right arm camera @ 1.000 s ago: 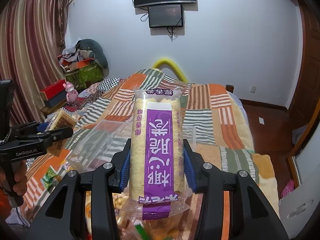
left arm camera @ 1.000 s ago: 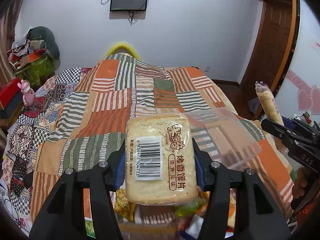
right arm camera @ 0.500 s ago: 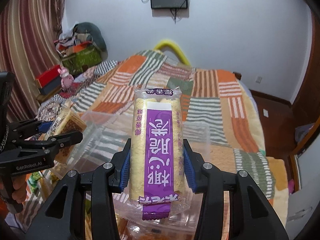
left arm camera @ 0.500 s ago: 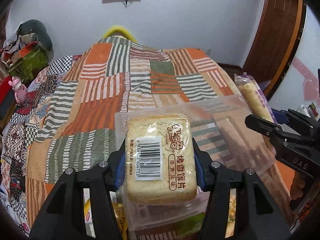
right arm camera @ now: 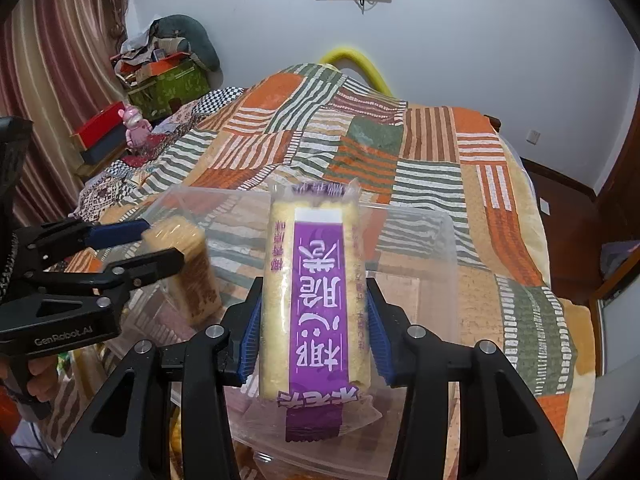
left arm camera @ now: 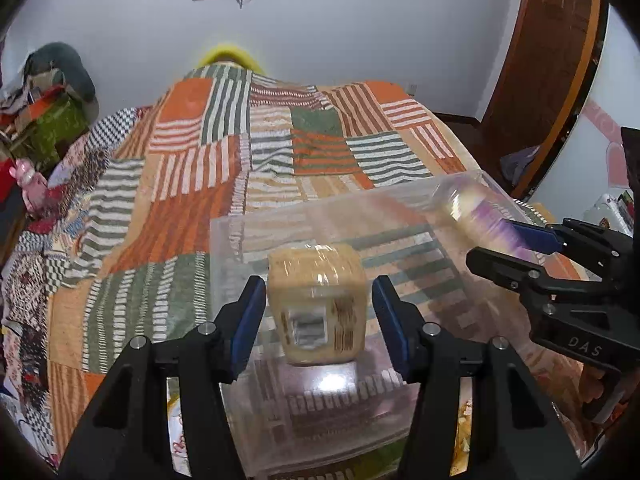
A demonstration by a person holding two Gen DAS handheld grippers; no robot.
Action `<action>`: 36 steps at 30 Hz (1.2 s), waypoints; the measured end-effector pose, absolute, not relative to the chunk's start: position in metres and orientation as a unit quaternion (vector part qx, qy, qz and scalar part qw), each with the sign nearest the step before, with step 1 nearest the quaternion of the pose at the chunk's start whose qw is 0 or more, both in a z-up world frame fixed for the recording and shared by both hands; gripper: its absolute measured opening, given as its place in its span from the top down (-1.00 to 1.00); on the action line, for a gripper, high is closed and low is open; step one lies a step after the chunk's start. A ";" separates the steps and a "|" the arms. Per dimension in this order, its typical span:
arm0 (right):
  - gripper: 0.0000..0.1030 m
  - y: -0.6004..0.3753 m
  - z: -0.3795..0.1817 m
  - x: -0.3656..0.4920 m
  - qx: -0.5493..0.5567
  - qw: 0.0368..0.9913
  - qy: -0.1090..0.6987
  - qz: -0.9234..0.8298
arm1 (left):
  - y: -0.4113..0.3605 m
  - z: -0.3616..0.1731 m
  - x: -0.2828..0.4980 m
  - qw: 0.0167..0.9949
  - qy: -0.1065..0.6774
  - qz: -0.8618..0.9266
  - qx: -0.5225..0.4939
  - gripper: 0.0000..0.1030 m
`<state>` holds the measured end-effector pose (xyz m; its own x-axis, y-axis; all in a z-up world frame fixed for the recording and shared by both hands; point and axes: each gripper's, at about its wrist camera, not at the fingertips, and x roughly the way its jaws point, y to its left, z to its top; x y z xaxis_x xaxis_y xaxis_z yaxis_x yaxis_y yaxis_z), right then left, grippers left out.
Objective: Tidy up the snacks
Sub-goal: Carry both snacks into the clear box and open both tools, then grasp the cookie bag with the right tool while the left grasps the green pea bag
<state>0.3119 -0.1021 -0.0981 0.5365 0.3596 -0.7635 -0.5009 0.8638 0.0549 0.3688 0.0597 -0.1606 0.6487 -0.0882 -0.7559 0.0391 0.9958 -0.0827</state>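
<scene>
A blurred packet of toast slices (left arm camera: pixel 316 308) hangs loose between the blue pads of my left gripper (left arm camera: pixel 318 284), with a gap on each side, inside a clear plastic box (left arm camera: pixel 320 208). The right wrist view shows that packet (right arm camera: pixel 188 268) just below the left gripper (right arm camera: pixel 160 240), inside the box (right arm camera: pixel 420 212). A long purple-labelled rice-cracker pack (right arm camera: pixel 316 300) stands upright with my right gripper (right arm camera: pixel 314 292) shut on it, over the box's near side. From the left wrist view, the right gripper (left arm camera: pixel 490 240) holds that pack (left arm camera: pixel 468 208) at the box's right rim.
The box sits on a bed with a striped patchwork cover (left arm camera: pixel 192 184). Loose snack packets (left arm camera: pixel 464 432) lie under the box's near edge. Boxes and a pink toy (right arm camera: pixel 134 124) crowd the bed's left side. A wooden door (left arm camera: pixel 560 60) is at the right.
Both grippers came down and forward over the clear box. The toast packet has left the left pads and is dropping into the box. The purple pack stays gripped.
</scene>
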 end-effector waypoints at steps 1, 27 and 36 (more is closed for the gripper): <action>0.15 -0.103 -0.097 0.312 -0.084 0.872 0.414 0.247 | 0.060 -0.157 0.366 0.909 0.415 -0.039 -0.032 -0.07; -0.38 -0.137 -0.046 0.214 -0.068 0.912 0.343 0.212 | 0.148 -0.125 0.223 0.912 0.408 0.022 -0.028 -0.23; -0.39 -0.139 -0.077 0.188 -0.050 0.901 0.382 0.199 | 0.177 -0.178 0.197 0.885 0.461 0.042 -0.055 -0.26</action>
